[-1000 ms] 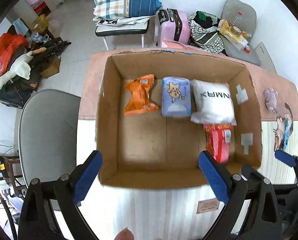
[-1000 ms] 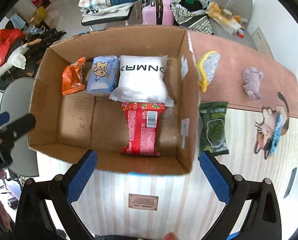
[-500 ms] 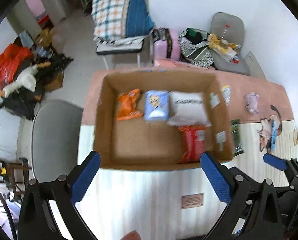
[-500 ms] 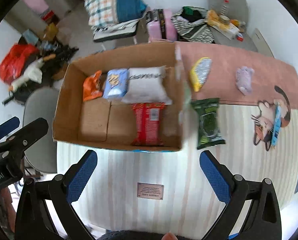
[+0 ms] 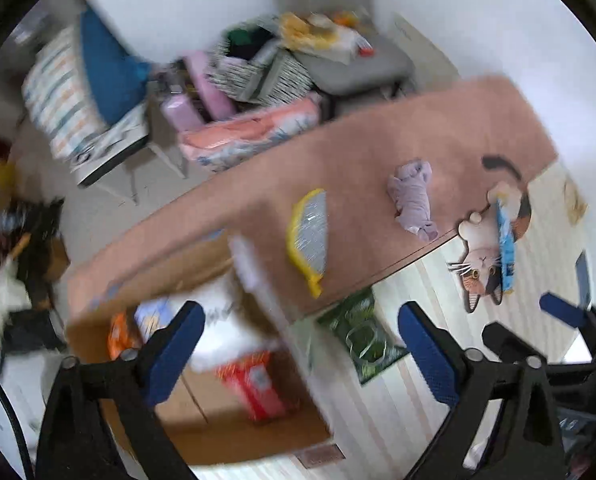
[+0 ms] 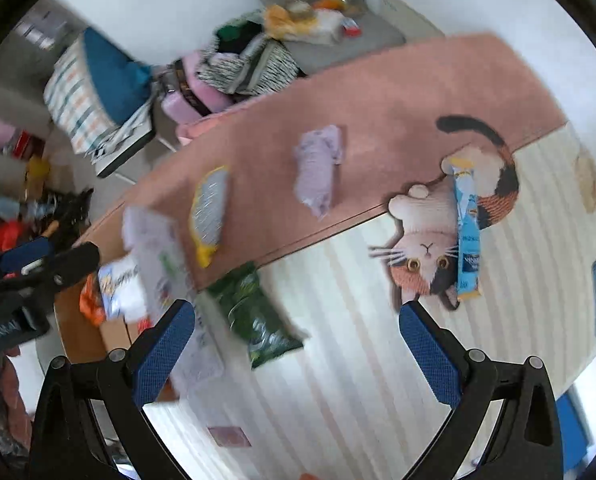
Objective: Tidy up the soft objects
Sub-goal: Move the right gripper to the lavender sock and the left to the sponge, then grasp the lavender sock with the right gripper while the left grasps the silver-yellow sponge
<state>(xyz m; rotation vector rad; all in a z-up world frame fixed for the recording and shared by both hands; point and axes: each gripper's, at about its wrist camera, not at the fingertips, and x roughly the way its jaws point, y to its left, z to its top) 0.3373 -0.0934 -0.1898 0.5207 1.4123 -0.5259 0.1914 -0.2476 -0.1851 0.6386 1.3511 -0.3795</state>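
At left, the blurred cardboard box [image 5: 201,432] holds orange [image 5: 118,336], blue [image 5: 153,317], white [image 5: 225,320] and red packs [image 5: 257,384]. Just right of it lies a green pack [image 6: 257,320]. Left gripper [image 5: 300,354] is closing on nothing; right gripper [image 6: 295,350] gapes empty.

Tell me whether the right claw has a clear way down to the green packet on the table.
Probably yes. The green packet lies flat on the striped cloth beside the cardboard box, nothing on top. The right claw is open and empty; only the box wall stands close on one side.
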